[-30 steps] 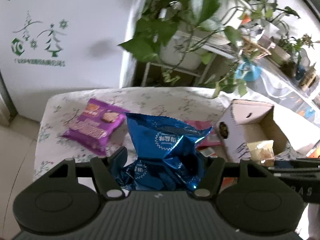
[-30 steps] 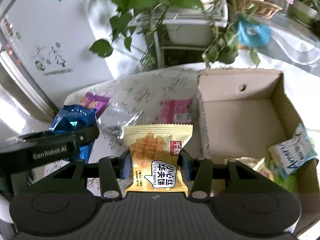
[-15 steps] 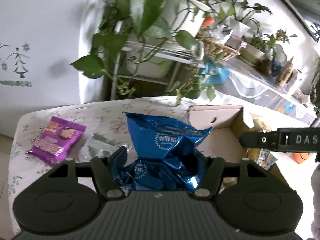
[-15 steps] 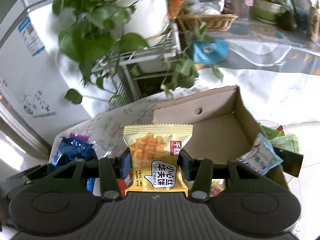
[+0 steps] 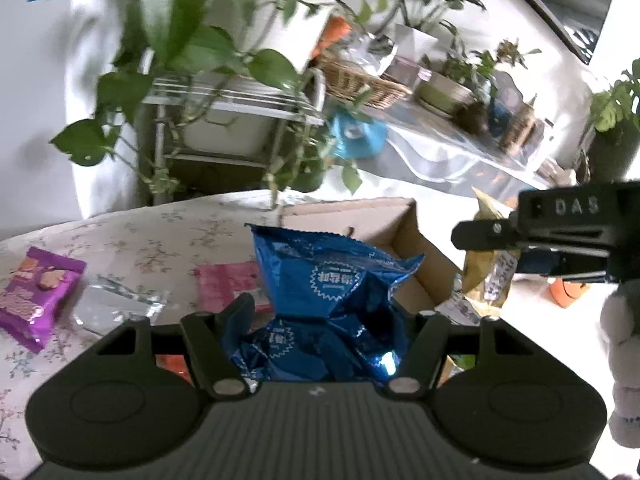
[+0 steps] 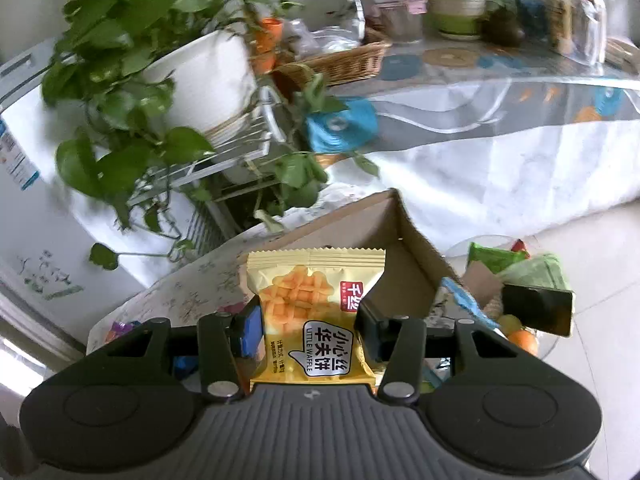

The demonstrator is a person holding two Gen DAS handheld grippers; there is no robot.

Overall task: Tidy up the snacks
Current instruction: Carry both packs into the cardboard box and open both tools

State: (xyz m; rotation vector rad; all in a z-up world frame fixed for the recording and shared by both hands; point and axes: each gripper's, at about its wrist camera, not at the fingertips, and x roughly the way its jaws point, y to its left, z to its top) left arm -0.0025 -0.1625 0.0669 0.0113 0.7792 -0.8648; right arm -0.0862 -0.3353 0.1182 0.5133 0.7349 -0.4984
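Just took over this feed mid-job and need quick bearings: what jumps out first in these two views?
The crumpled blue foil bag clamped in the left gripper fills the middle of the left view, held above the floral tablecloth. In the right view the yellow waffle packet stands upright in the right gripper, in front of the open cardboard box. Trailing green plants crowd the background.

Home: houseplants [image 6: 132, 80], floral tablecloth [image 5: 152, 236]

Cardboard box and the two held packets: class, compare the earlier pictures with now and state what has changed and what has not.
Both grippers have swung toward the cardboard box. The purple packet slid to the left view's edge. Unchanged: the left gripper still clamps the blue bag, the right gripper the yellow waffle packet.
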